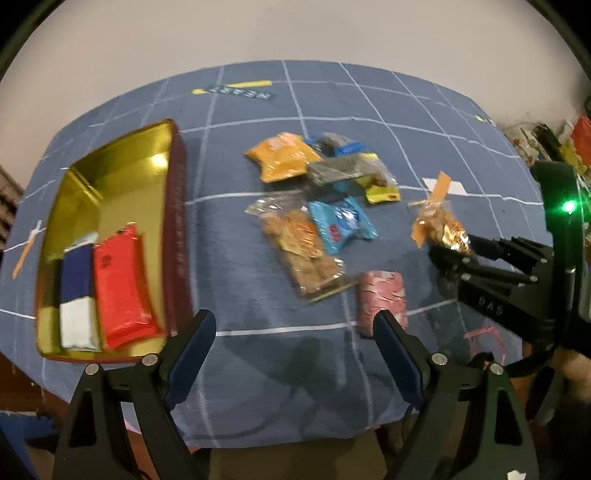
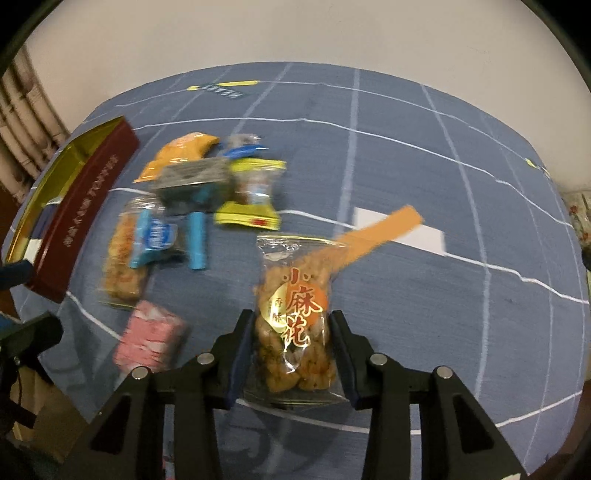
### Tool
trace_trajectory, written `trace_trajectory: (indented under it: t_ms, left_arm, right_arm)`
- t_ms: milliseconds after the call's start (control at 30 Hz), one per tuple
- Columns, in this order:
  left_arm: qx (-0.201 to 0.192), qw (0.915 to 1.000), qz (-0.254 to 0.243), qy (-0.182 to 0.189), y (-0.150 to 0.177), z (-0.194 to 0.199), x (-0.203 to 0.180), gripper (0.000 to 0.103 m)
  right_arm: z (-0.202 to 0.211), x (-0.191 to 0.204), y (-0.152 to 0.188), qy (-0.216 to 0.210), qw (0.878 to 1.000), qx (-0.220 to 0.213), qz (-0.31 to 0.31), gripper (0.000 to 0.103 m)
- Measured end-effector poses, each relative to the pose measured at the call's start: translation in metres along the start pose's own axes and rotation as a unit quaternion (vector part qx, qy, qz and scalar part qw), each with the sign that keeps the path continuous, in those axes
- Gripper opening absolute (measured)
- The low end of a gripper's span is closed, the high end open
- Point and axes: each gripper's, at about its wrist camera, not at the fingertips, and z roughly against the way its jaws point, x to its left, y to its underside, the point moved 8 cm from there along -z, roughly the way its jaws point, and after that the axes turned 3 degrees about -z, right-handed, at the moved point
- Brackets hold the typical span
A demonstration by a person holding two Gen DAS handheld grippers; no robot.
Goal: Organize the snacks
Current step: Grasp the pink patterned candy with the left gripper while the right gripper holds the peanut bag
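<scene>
Blue gridded tablecloth (image 1: 280, 354) under a pale wall (image 1: 295, 33); left tongs (image 1: 295, 328) apart, right tongs (image 2: 291, 332) seemingly clamping the twist-snack bag (image 2: 295, 317).

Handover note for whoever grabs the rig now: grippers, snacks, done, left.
Right gripper: pads against the clear bag of fried twists, bag between them.
Left gripper: open, empty, above the blue cloth near the pink pack.
Done: red pack and blue-and-white pack lie in the gold tin.
Left: twists bag, pink pack, and the loose pile mid-table go into the tin.
</scene>
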Motion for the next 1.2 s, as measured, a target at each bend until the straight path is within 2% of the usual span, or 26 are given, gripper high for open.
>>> trace_trajectory:
  t_ms: [300,400,500,567,700,967,1200]
  left_arm:
    - [0.04,0.9983,-0.03,0.03,-0.003,-0.021,-0.035,0.081]
    - [0.059,0.997,-0.034,0.036,-0.006,-0.029,-0.045,0.075]
    - [0.082,0.9953,-0.023,0.046,-0.008,-0.038,-0.053,0.065]
    - [0.093,0.9943,-0.02,0.049,-0.008,-0.043,-0.058,0.053]
    - [0.107,0.9929,-0.015,0.05,-0.007,-0.051,-0.062,0.042]
    - [0.108,0.9924,-0.01,0.057,-0.012,-0.054,-0.06,0.032]
    - [0.106,0.9927,-0.013,0.056,-0.016,-0.06,-0.062,0.029]
  right_arm:
    - [0.004,-0.038,0.006,0.013,0.999,0.0,-0.035,0.041]
    - [0.003,-0.041,0.006,0.009,0.999,-0.003,-0.04,0.041]
    - [0.003,-0.041,0.006,0.01,0.999,-0.006,-0.035,0.041]
    - [0.003,-0.04,0.005,0.007,0.999,-0.006,-0.037,0.041]
    - [0.004,-0.041,0.006,0.004,0.999,-0.007,-0.039,0.042]
    - [0.005,-0.043,0.007,0.006,0.999,-0.006,-0.038,0.042]
    - [0.005,-0.041,0.006,0.007,0.999,-0.006,-0.039,0.042]
